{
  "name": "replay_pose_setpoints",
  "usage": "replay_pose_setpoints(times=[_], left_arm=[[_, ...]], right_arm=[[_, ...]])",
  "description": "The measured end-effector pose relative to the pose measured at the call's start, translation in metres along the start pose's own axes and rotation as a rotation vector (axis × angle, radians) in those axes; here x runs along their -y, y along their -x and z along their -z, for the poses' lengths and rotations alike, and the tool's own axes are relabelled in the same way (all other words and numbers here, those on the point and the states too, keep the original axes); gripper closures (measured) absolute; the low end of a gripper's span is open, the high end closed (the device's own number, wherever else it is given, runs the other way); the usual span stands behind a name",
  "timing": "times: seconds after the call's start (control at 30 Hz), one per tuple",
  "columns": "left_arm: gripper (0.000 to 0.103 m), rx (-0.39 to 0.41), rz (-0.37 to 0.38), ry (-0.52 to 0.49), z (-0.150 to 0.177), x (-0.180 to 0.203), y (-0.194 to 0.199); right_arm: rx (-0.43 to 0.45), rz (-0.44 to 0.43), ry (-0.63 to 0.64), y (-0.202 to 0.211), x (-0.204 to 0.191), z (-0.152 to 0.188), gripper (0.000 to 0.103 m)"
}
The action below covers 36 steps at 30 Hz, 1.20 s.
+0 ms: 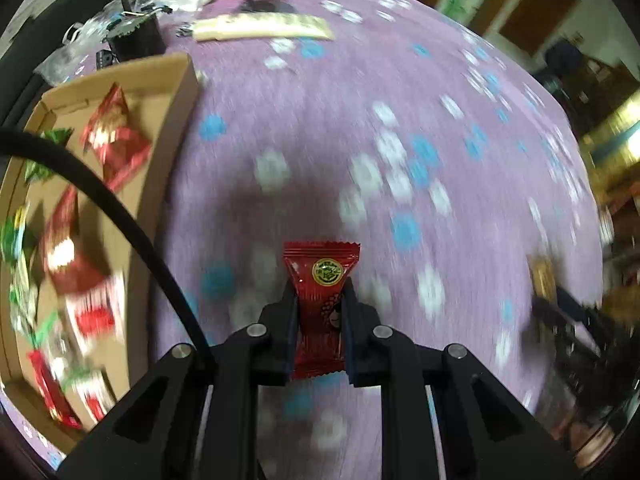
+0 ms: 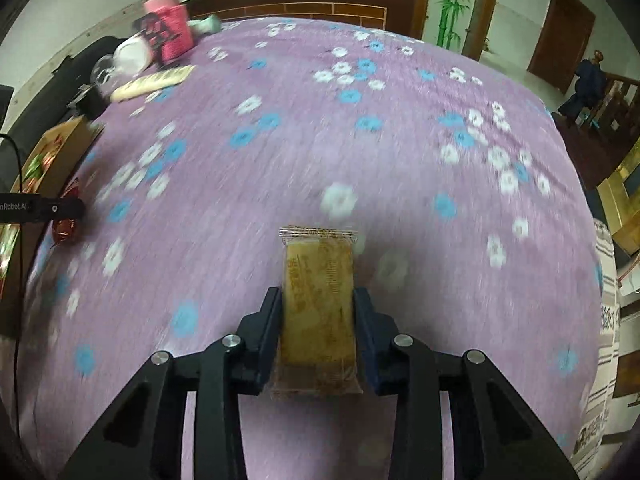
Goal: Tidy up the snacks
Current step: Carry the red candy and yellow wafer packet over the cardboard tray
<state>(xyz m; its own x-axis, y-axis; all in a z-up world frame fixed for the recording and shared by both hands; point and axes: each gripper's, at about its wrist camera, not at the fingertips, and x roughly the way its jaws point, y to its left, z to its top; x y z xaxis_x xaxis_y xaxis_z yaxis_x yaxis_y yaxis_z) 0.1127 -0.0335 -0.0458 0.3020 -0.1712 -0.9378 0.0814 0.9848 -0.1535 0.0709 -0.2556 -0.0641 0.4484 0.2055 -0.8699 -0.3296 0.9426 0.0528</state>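
Over purple cloth [image 2: 360, 152], left fingers [image 1: 296, 312] pinch red candy [image 1: 322, 308], right fingers [image 2: 272, 320] seemingly clamp biscuit pack [image 2: 318, 312]

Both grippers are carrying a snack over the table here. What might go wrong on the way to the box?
1. The left gripper pinches the red candy only across its narrow waist; it may twist or slip.
2. The black cable crosses over the cardboard box, so a drop there might snag it.
3. The right gripper holds the tan snack bar; both views are motion-blurred, suggesting fast moves that may loosen either hold.
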Motion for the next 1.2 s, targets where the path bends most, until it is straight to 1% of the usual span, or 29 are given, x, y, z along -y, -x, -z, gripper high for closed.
replay_pose_setpoints(times=[0.1,0.13,0.17,0.27,0.37,0.47,0.57,0.73,0.97,1.03,1.1,1.17,1.2], left_arm=[[0.083,0.022,-0.013,-0.073,0.047,0.002,0.011],[0.083,0.033,-0.022,-0.086,0.052,0.004,0.011],[0.083,0.050,-0.031,-0.106,0.066,0.004,0.015],[0.083,0.090,-0.044,-0.119,0.088,0.000,0.027],[0.083,0.132,-0.042,-0.121,0.101,-0.003,0.037],[0.083,0.144,-0.030,-0.137,0.113,-0.006,0.044],[0.083,0.156,-0.020,-0.151,0.123,-0.008,0.050],[0.083,0.165,-0.013,-0.160,0.127,-0.013,0.054],[0.083,0.202,-0.014,-0.100,0.124,-0.044,0.073],[0.083,0.193,-0.025,-0.096,0.123,-0.052,0.073],[0.083,0.179,-0.026,-0.096,0.125,-0.057,0.070],[0.083,0.167,-0.022,-0.109,0.128,-0.056,0.066],[0.083,0.159,-0.014,-0.114,0.130,-0.054,0.064]], right_arm=[[0.006,-0.037,-0.021,0.014,-0.010,0.025,0.068],[0.011,-0.045,-0.028,0.019,-0.014,0.034,0.068],[0.013,-0.049,-0.029,0.021,-0.017,0.040,0.068],[0.020,-0.067,-0.029,0.031,-0.032,0.059,0.068],[0.022,-0.087,-0.029,0.035,-0.044,0.068,0.068],[0.023,-0.103,-0.022,0.040,-0.057,0.077,0.068],[0.021,-0.109,-0.012,0.042,-0.069,0.083,0.068],[0.024,-0.136,0.004,0.045,-0.090,0.083,0.068],[0.072,-0.195,0.081,0.055,-0.135,0.060,0.068],[0.075,-0.168,0.097,0.052,-0.140,0.055,0.068],[0.080,-0.122,0.099,0.051,-0.134,0.056,0.067],[0.037,-0.083,0.116,0.045,-0.126,0.062,0.061],[0.010,-0.082,0.112,0.041,-0.119,0.067,0.055]])
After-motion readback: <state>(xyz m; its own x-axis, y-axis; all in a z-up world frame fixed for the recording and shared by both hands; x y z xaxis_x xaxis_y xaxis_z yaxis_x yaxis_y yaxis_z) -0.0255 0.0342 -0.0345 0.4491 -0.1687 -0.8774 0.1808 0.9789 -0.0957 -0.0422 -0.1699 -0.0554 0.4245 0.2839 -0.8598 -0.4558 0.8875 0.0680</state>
